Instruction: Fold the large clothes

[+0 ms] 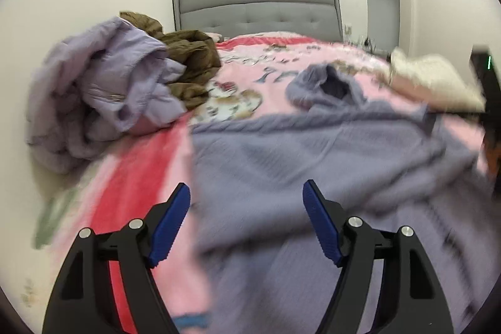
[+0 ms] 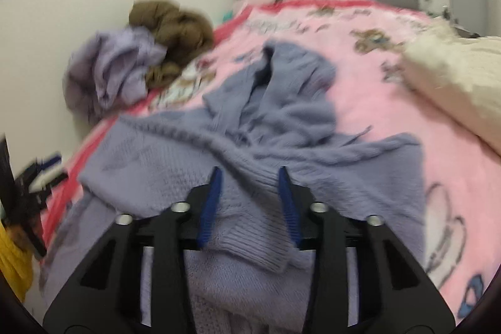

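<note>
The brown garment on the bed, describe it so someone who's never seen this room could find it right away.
Start at the grey padded headboard and follow the pink patterned blanket to its left edge by the wall. There a crumpled olive-brown fabric garment sits heaped behind a crumpled lilac garment. It is the only brown item; the knit sweater spread mid-bed is bluish-grey.

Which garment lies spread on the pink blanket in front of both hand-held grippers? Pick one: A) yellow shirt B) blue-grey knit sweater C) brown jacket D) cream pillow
B: the blue-grey knit sweater lies spread across the pink blanket, directly ahead of both.
</note>
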Available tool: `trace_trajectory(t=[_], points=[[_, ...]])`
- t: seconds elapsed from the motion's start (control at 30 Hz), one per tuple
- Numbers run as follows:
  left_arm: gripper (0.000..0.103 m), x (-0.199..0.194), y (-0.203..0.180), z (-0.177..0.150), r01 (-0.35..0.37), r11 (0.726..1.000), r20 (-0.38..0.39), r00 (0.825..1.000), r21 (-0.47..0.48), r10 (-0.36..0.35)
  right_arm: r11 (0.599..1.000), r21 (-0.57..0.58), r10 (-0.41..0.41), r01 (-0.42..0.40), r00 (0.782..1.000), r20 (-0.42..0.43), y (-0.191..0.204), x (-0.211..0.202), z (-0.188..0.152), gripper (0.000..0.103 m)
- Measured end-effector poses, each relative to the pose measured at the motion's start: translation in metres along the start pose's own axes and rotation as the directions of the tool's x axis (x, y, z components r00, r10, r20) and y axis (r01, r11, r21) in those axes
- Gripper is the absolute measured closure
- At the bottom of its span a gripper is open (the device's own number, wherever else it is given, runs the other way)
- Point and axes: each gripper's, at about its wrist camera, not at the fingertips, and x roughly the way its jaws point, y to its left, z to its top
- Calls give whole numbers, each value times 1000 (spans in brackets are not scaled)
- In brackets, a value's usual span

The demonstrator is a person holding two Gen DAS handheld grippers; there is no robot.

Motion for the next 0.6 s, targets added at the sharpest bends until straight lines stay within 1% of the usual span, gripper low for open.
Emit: trace_trajectory(t=[0.03,0.07,0.1,0.13,0.2,0.23,0.27,0.3,0.33,0.37,0.43,0.47,0.53,0.57,0.6], points=[[29,11,-3,7,14,1000,-20,1000,-22,-14,999,-18,-44,43,998,-47,2,13,2,76],[29,33,-7,17,20,999,-85,996,-39,-23,997,-25,-79,78,994,-74,4,21,4,82],[29,45,-10,20,12,999,-117,993,-44,-17,992,-24,-126,124,983,-131,1,34,7,85],[29,64,-13,24,4,999,-167,986,-53,-13,989,-12,-147,147,976,-161,-3,41,8,87],[29,88,-16,23,-22,998,-254,967,-58,7,984,72,-147,166,965,-216,-16,50,11,87],[29,96,-17,21,-27,998,-290,957,-57,10,976,132,-136,174,957,-256,-27,55,14,85],[29,103,-17,19,-18,998,-324,946,-60,-3,968,169,-134,185,953,-271,-34,56,15,77],[29,106,-18,17,-14,998,-337,942,-56,-6,959,200,-138,202,947,-291,-39,58,16,72],[29,108,-17,15,-10,998,-348,937,-55,-10,946,227,-148,231,932,-331,-46,63,16,63],[29,111,-15,14,-1,998,-371,928,-64,-22,937,249,-143,246,918,-369,-51,68,15,64],[28,115,-10,14,5,995,-410,911,-101,-46,921,292,-128,256,909,-396,-55,70,12,62],[27,117,-8,16,5,993,-439,897,-114,-55,917,297,-133,266,906,-403,-54,71,11,62],[27,117,-9,25,-18,993,-482,875,-117,-41,906,296,-158,302,891,-425,-50,70,12,61],[27,116,-10,30,-28,993,-492,870,-111,-31,906,284,-172,313,887,-428,-45,67,15,59],[27,113,-12,35,-36,994,-495,868,-102,-20,909,274,-180,314,888,-423,-40,62,19,59]])
